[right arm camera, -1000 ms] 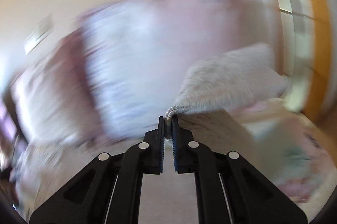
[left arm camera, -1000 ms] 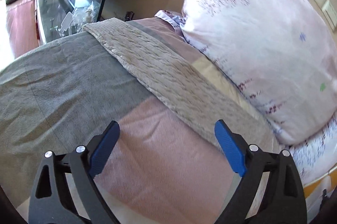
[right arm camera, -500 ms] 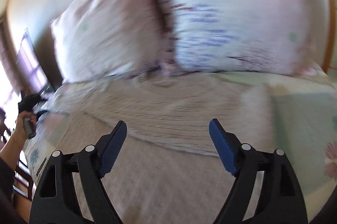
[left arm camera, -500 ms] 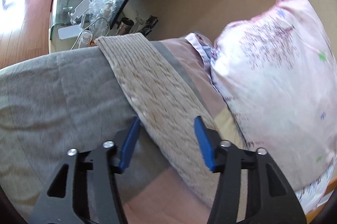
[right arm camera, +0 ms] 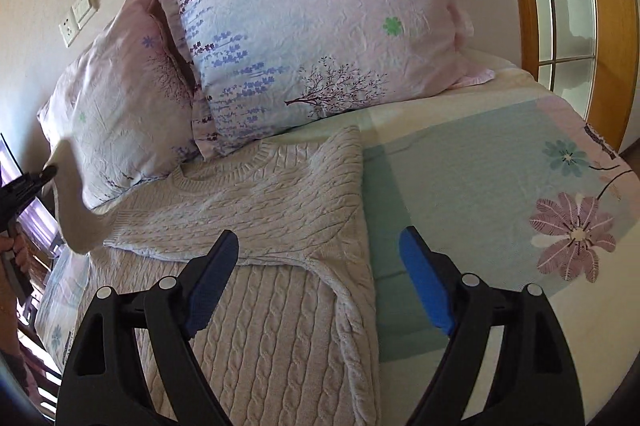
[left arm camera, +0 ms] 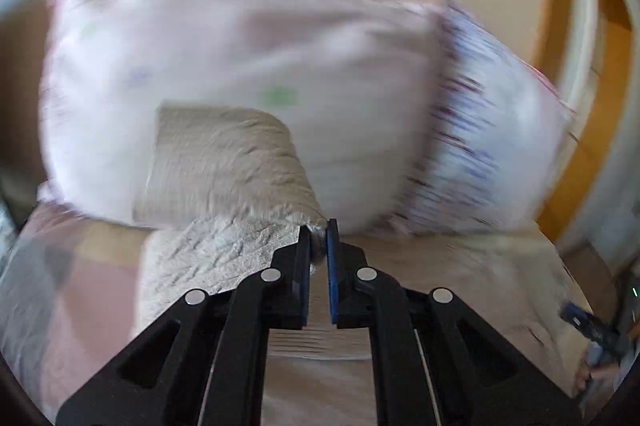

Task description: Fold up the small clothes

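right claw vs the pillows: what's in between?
The cream cable-knit sweater, lying flat on the bedspread. In the right wrist view it fills the stretch from the open right claw up to the pillows; its collar touches them.

Both the left gripper (left arm camera: 318, 230) and the right gripper (right arm camera: 318, 280) have glossy black plastic arms with triangular cut-outs and round silver rivets at the joints. Each finger ends in a bright blue ribbed pad (right arm camera: 426, 286). At the right-wrist view's left edge shows bare skin, probably the person's left hand (right arm camera: 12, 246).
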The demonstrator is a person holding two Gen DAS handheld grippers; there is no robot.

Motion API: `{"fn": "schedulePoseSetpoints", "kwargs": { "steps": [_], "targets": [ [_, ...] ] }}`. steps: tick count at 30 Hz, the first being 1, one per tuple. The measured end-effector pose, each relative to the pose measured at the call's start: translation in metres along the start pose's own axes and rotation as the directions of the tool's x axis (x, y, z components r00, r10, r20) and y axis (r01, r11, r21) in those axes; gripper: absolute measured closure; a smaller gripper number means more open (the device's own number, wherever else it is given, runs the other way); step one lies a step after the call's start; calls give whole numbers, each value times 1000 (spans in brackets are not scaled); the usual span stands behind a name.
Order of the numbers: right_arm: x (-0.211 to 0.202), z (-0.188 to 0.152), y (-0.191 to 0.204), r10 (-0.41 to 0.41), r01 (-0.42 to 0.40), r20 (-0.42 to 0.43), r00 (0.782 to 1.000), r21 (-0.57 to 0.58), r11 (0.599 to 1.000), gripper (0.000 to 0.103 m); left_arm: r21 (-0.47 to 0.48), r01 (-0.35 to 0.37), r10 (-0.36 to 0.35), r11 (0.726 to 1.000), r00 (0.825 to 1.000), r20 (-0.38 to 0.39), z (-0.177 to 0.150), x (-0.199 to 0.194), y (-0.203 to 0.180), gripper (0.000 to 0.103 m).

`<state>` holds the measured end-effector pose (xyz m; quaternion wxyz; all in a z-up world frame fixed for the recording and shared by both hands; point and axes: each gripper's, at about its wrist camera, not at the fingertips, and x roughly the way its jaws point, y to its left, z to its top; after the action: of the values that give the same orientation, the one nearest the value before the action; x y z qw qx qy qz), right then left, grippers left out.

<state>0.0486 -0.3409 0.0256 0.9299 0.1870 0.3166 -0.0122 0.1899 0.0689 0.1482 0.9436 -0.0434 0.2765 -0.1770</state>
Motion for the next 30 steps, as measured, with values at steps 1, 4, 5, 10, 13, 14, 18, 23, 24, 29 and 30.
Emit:
{"fn": "schedulePoseSetpoints", "kwargs": {
  "steps": [1, 4, 5, 10, 13, 14, 18, 23, 24, 29, 30],
  "targets": [
    [2, -2, 0, 8, -8, -7, 1000, 4, 1000, 19, 68, 98, -95, 993, 994, -48, -8, 16, -41, 89],
    [5, -9, 3, 26, -26, -48, 999, 7, 1000, 19, 172, 235, -191, 957, 952, -240, -43, 58, -112, 65],
    [-2, -15, 2, 39, -38, -58, 998, 6, 999, 19, 182, 235, -183, 955, 948, -261, -51, 58, -115, 62],
    [-33, -41, -23, 35, -31, -106, 994, 43, 999, 20, 58, 95, -79, 994, 969, -233, -82, 1, -37, 36],
    [-44, -66, -43, 119, -92, -176, 977, 155, 984, 34, -56, -7, -9, 998, 958, -285, -119, -39, 18, 36],
    [-47, -76, -48, 154, -115, -196, 968, 195, 974, 37, -94, -31, 1, 995, 950, -312, -136, -50, 33, 37],
    [-71, -102, -43, 223, -167, -211, 952, 252, 953, 49, -249, -20, -72, 968, 932, -356, -188, -82, 62, 42],
    [-97, -136, -35, 421, -312, -252, 871, 377, 872, 79, -314, 76, -172, 946, 941, -290, -228, -117, 53, 58],
    [-101, -142, -33, 452, -337, -255, 855, 389, 857, 87, -334, 103, -206, 937, 935, -289, -235, -122, 51, 65],
    [-105, -160, -24, 535, -413, -231, 812, 419, 808, 94, -351, 151, -251, 924, 932, -262, -250, -134, 30, 81],
    [-106, -154, -23, 554, -437, -207, 807, 421, 795, 94, -353, 159, -259, 922, 931, -257, -249, -133, 28, 87]
  ]
}}
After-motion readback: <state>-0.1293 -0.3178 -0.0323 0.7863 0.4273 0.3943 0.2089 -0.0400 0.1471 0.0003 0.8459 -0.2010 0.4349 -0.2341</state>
